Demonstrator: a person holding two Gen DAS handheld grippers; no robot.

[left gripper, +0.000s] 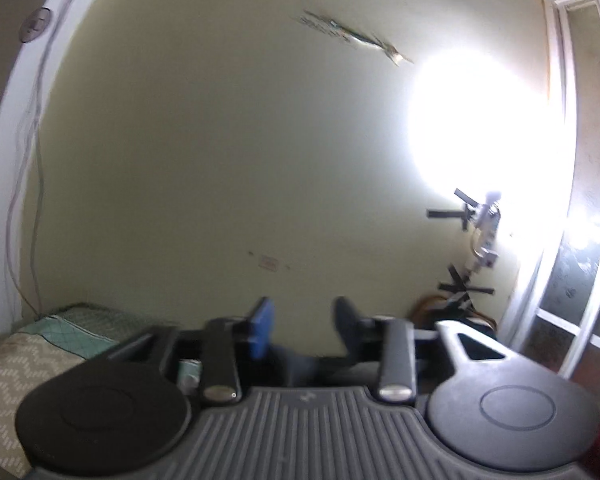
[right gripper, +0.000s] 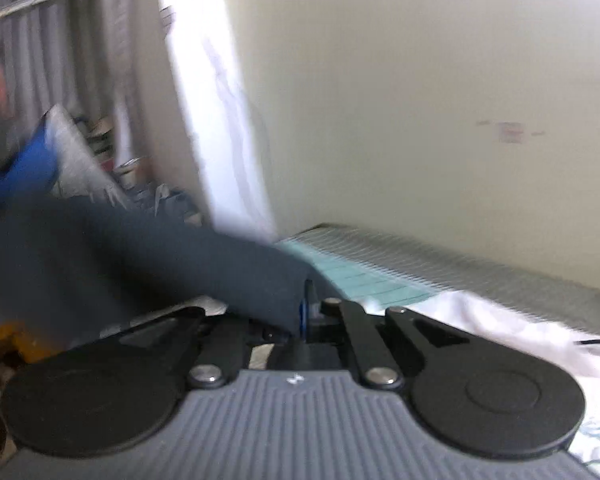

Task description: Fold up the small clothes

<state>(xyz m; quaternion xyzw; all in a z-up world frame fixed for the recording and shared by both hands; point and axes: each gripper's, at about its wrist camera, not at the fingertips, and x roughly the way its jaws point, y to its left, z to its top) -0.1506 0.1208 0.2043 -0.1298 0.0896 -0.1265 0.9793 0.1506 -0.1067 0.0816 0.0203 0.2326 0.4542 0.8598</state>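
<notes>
Right wrist view: right gripper (right gripper: 305,316) clamped on dark cloth (right gripper: 148,256), which stretches away left above bed (right gripper: 480,264). Left gripper (left gripper: 304,326) parted, nothing between fingers, faces wall (left gripper: 220,160).

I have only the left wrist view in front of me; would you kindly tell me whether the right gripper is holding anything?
Observer: Yes, the right gripper has its jaws shut on a dark grey garment.
Operator: Thank you. Which way does the garment run?
Observer: It stretches away to the left in the right wrist view, lifted and fairly taut.
Operator: Is anything else lying nearby?
Observer: A white cloth lies on the bedcover, to the right of the jaws.
</notes>
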